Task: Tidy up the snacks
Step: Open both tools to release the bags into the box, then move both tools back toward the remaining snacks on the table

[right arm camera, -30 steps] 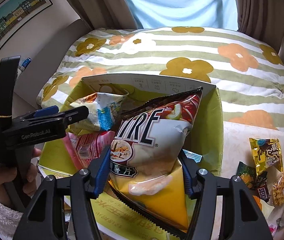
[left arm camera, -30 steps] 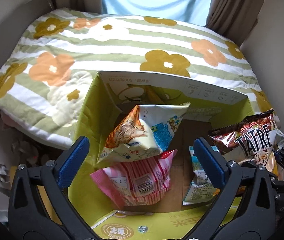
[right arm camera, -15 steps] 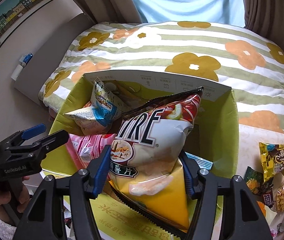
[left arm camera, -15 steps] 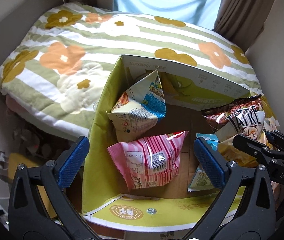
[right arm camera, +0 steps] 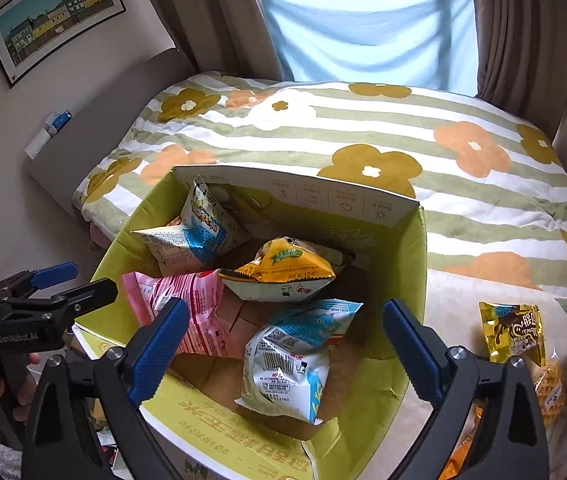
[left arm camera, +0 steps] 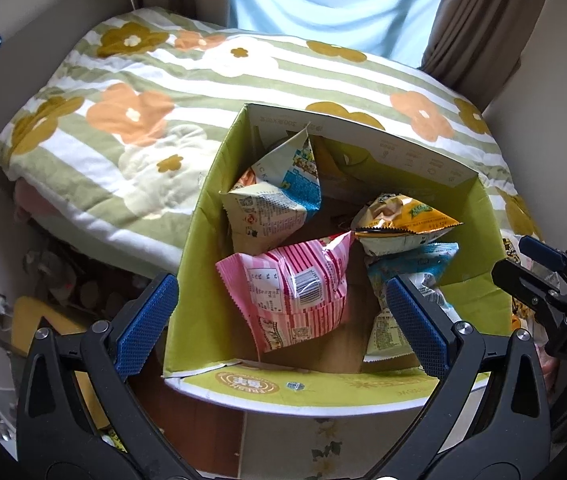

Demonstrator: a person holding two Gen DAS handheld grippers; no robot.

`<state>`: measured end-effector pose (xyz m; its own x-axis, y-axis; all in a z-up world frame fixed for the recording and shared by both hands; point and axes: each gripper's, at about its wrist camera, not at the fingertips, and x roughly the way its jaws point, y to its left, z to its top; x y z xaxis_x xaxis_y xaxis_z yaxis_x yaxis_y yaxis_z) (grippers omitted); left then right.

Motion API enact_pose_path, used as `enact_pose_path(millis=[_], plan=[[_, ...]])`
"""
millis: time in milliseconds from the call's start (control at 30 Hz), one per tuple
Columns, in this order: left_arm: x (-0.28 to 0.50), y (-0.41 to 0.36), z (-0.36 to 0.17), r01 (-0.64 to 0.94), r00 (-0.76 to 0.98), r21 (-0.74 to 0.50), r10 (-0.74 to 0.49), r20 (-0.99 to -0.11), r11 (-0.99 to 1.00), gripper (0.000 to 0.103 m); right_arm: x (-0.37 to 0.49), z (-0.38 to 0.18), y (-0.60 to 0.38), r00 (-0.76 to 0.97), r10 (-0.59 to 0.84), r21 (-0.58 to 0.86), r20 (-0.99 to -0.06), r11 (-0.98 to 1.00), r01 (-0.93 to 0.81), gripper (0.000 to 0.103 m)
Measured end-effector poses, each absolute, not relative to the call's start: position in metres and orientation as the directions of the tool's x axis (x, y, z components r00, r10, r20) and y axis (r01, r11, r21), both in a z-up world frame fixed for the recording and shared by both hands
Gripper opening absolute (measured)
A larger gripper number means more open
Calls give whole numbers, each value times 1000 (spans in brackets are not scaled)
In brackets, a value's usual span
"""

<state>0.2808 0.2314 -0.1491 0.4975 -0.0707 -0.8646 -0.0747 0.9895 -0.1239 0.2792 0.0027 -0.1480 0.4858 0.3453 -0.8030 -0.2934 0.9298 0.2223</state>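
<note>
A green cardboard box (left arm camera: 187,280) (right arm camera: 415,280) stands open against the bed. In it lie a pink striped bag (left arm camera: 295,292) (right arm camera: 187,304), a white and blue bag (left arm camera: 271,200) (right arm camera: 195,228), a yellow chip bag (left arm camera: 399,220) (right arm camera: 279,276) and a blue-white packet (right arm camera: 291,356) (left arm camera: 407,280). My right gripper (right arm camera: 285,348) hovers over the box's near right part, its jaws opening wide, nothing pressed between them. My left gripper (left arm camera: 281,322) stands open over the near left edge, empty. Each gripper shows in the other's view: left gripper (right arm camera: 55,292), right gripper (left arm camera: 539,276).
Loose snacks, among them a yellow chocolate packet (right arm camera: 511,332), lie on the surface right of the box. A bed with a flowered striped quilt (right arm camera: 363,128) fills the space behind. Clutter sits on the floor (left arm camera: 55,272) left of the box.
The right gripper's jaws opened and let go of the big chip bag, which now lies inside the box. The left gripper drew back to the left, away from the box's middle.
</note>
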Motion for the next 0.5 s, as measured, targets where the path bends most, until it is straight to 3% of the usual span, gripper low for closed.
enact_pose_path(millis=[500], plan=[[238,210,-126,-16,547,-124,-96,-832,992,103,228,-126,-25,515,313,228,-798,948,-222,97]])
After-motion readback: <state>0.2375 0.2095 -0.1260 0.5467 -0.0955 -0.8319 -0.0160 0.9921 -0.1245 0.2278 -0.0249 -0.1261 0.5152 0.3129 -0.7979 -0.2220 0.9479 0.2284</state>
